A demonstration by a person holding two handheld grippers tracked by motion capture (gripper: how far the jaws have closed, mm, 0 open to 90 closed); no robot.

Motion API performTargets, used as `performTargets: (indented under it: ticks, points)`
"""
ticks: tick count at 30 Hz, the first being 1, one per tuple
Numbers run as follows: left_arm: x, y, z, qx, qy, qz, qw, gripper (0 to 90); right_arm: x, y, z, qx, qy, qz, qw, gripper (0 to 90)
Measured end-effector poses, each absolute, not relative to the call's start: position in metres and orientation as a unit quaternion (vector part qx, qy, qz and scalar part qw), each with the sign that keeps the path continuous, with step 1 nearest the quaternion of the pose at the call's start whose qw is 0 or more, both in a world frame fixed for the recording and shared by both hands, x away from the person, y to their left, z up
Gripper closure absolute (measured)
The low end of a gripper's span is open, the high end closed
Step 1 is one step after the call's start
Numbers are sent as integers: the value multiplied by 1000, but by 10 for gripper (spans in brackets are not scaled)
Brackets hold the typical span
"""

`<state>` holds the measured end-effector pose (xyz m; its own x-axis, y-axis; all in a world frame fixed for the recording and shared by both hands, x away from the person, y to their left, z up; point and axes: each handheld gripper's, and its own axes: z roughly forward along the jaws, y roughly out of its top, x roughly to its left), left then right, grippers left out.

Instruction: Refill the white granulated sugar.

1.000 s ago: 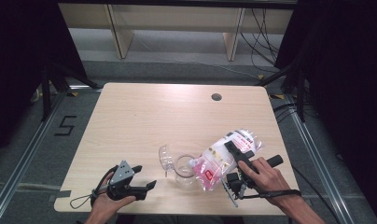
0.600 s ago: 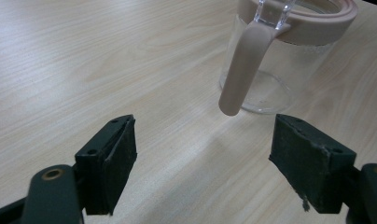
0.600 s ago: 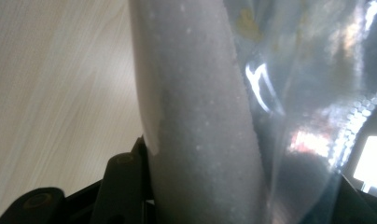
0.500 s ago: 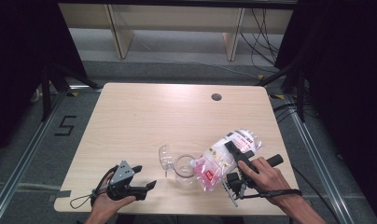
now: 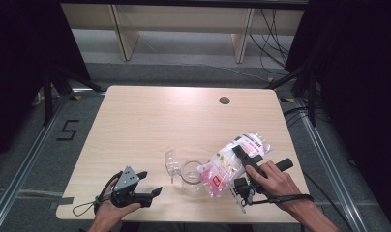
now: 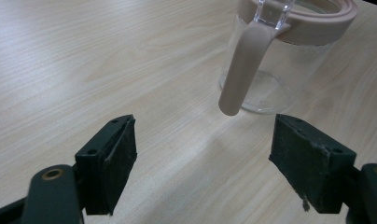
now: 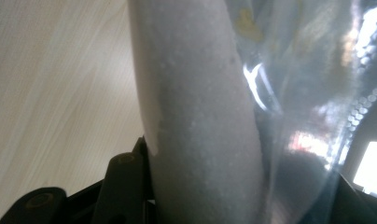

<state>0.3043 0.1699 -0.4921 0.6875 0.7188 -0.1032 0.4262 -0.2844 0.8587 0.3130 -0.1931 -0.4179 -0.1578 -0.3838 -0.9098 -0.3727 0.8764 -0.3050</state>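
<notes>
On my left, the left tool (image 5: 152, 192) sits low over the near-left corner of the worktop (image 5: 150, 121), held in my left hand (image 5: 111, 212). Its jaws stand wide apart with nothing between them; in the left gripper view I see bare wood between the two black pads (image 6: 114, 158), and the tool points toward the jar.

Moving right, a clear lid (image 5: 171, 162) stands tipped up on the worktop, just beside the jar on its left. The clear jar (image 5: 191, 175) stands upright near the front edge, about mid-width. From the left gripper view it has a pink rim (image 6: 312, 21) and a pink handle-like strip (image 6: 242, 70) hanging down its side, and the glass body (image 6: 280, 79) looks empty.

Right of the jar, the plastic bag (image 5: 234, 162) of white grains, with pink print on it, lies slanted with its lower end touching or just over the jar's mouth; I cannot tell which. The right tool (image 5: 245, 155) in my right hand (image 5: 273, 181) is clamped around the middle of this bag. The right gripper view confirms it: the bag's white bulge (image 7: 200, 130) and shiny film press right between the jaws.

Farther back on the right, a small round hole (image 5: 224, 100) sits in the worktop.
</notes>
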Motion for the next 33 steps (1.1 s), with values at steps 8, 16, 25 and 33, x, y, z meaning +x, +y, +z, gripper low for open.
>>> performTargets:
  ticks: [8,16,25,33]
  points:
    - [304,170,-492,786,364,156,475,221,313,-194,-418,-238,769,0,593,559]
    - [304,170,-492,786,366,157,473,221,312,-193,-418,-239,769,-9,593,562]
    - [304,171,-491,788,362,159,472,221,312,-193,-419,-239,768,-7,594,565]
    - [305,171,-491,788,363,159,472,221,312,-193,-417,-245,768,-10,592,567]
